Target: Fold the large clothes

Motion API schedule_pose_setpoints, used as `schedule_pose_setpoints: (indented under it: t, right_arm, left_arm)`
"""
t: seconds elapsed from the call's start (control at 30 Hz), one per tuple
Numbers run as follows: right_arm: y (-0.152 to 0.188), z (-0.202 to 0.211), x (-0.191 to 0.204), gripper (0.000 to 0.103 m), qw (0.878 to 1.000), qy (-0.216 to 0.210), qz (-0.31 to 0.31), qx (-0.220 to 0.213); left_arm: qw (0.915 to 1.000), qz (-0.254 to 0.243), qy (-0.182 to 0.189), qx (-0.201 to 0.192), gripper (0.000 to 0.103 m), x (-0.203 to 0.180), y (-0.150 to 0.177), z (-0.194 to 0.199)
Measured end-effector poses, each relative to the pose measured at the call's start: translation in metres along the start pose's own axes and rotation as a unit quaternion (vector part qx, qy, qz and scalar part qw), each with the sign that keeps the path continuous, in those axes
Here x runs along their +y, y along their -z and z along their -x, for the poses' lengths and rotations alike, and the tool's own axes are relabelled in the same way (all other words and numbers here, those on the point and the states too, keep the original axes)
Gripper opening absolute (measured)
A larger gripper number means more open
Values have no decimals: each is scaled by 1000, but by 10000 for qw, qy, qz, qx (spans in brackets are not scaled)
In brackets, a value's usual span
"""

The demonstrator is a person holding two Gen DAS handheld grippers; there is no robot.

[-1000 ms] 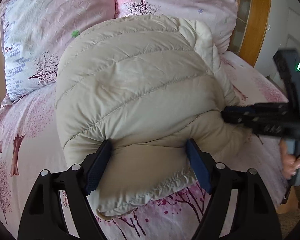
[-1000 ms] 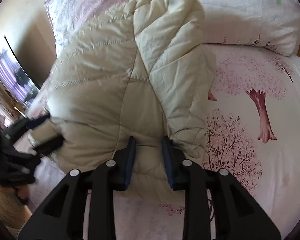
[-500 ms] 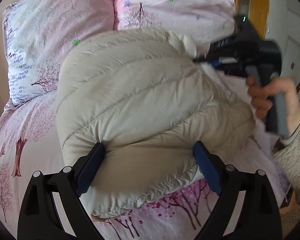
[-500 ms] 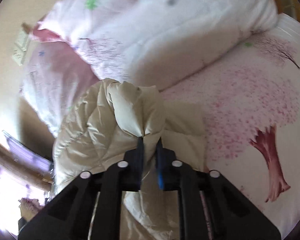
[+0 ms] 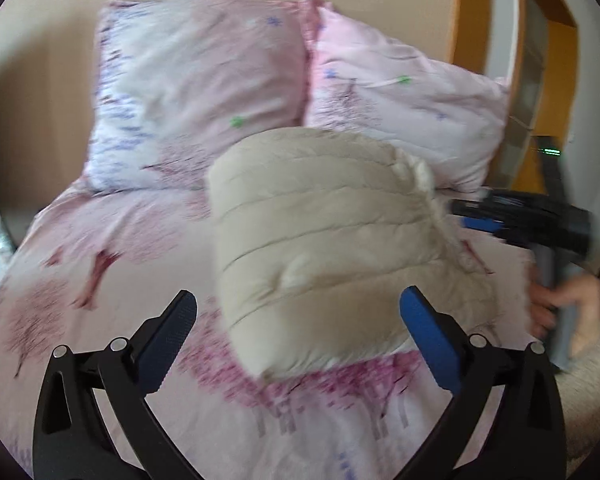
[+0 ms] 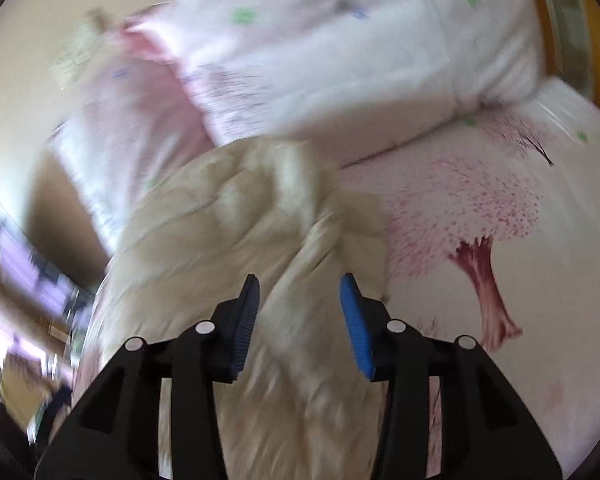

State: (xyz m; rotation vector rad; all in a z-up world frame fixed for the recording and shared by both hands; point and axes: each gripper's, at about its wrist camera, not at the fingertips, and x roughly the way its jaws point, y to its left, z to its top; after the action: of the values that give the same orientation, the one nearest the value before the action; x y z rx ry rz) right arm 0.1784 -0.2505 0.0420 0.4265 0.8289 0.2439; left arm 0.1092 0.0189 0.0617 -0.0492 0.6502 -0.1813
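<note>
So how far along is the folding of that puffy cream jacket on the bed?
Mostly done, it seems. The cream jacket lies on the bed as a compact bundle in front of the pillows. Nothing is in hand: the left gripper has just been opening and stands wide and clear of it, and the right gripper has just been opening above the fabric. Perhaps a last tidy remains.

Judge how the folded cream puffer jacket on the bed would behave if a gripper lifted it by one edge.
The puffer jacket looks puffy and quilted, so probably light for its bulk. Its soft bundle would likely sag and unfold when lifted. The smooth shell may slip between the pads.
</note>
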Motion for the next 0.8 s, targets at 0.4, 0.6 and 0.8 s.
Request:
schedule_pose_setpoints:
  t: [0.4,0.6,0.8]
  right_arm:
    - [66,-15,12,45,9940,271,588,883]
    - [68,-10,16,65,9946,473,562,736]
    - [73,36,36,101,9928,820,871,82]
  left_arm:
    - [9958,264,-559,675,102,11,41,1]
    - [9893,211,-1024,1017,102,12,55,-5]
    - [9881,237,-1020,1124,102,10,64,-5]
